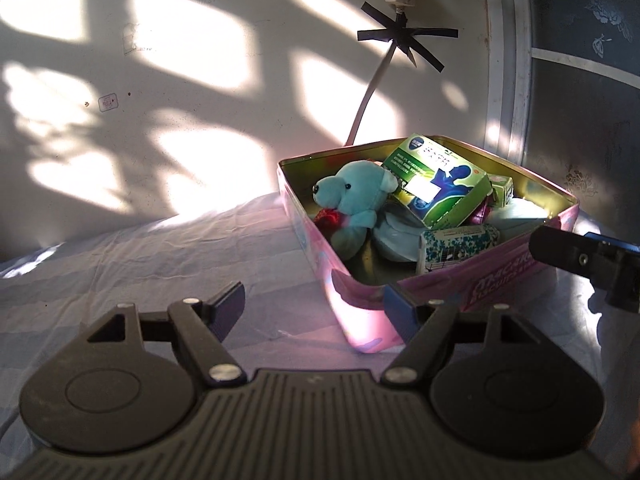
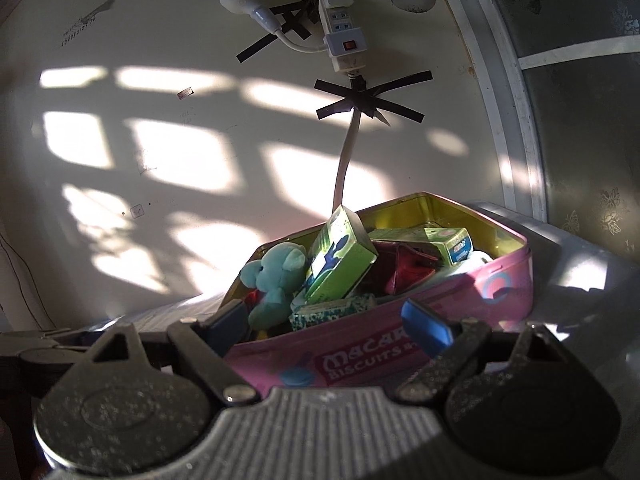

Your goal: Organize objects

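Pale wall (image 1: 192, 92) w/ window-light patches fills most of both views; power strip (image 2: 340, 36) taped up high, white cable (image 2: 346, 156) dropping behind the tin. Bed sheet (image 1: 140, 256), wrinkled, light blue-lilac, carries everything. Pink biscuit tin (image 1: 500, 272), lid off, gold inside, sits on sheet near wall, packed: teal plush bear (image 1: 352, 200) at left end, big green box (image 1: 440, 184) tilted on top beside it, smaller green box (image 2: 440, 242) behind, patterned teal packet (image 1: 456, 246) against front wall, red wrapper (image 2: 404, 268) mid. Left gripper (image 1: 316, 304) roughly half open, nothing between fingers, tin corner just ahead. Right gripper (image 2: 332, 320) wide open, empty, facing tin's long printed side; its tip shows at right edge of left view.
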Available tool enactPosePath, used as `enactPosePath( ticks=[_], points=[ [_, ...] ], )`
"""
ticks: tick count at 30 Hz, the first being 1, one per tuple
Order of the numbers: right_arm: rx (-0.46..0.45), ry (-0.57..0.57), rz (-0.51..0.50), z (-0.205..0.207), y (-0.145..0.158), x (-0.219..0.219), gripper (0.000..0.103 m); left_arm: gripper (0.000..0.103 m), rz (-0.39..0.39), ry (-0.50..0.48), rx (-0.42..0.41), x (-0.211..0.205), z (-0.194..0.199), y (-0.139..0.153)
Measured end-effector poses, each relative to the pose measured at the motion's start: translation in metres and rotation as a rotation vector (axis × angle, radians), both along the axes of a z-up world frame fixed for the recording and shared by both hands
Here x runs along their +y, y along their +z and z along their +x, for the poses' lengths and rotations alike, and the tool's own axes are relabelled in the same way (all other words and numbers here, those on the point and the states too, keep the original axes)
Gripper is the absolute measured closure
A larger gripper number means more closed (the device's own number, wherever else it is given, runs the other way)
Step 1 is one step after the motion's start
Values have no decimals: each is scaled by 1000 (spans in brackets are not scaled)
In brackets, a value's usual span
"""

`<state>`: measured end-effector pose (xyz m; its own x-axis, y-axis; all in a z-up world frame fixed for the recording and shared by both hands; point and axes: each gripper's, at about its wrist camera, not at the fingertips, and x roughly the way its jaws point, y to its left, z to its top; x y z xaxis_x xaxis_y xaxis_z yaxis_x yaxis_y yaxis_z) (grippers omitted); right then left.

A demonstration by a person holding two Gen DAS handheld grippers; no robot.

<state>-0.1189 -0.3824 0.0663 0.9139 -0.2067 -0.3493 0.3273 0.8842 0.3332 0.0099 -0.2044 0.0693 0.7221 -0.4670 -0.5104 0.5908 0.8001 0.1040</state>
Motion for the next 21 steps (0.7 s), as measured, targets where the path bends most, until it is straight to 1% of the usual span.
enactPosePath(
  ticks=[1, 3, 4, 9, 12, 15, 21],
  points=[
    [4, 4, 1, -1, -1, 3, 14, 24, 0, 2, 2, 2, -2, -2],
    [11, 12, 0, -2, -2, 9, 14, 12, -1, 6, 4, 6, -5, -5],
    [14, 15, 0, -2, -2, 12, 14, 10, -2, 8, 3, 9, -7, -7],
    [25, 26, 12, -3, -3, 21, 14, 7, 10, 14, 31, 16, -12, -14],
    [18, 27, 20, -2, -1, 25, 14, 5, 1, 24, 48, 21, -12, -15],
    [14, 28, 14, -2, 1, 30, 14, 0, -1, 55, 33, 26, -13, -13],
    [18, 38, 10, -1, 2, 35, 14, 0, -22, 91, 36, 32, -12, -14]
  ],
)
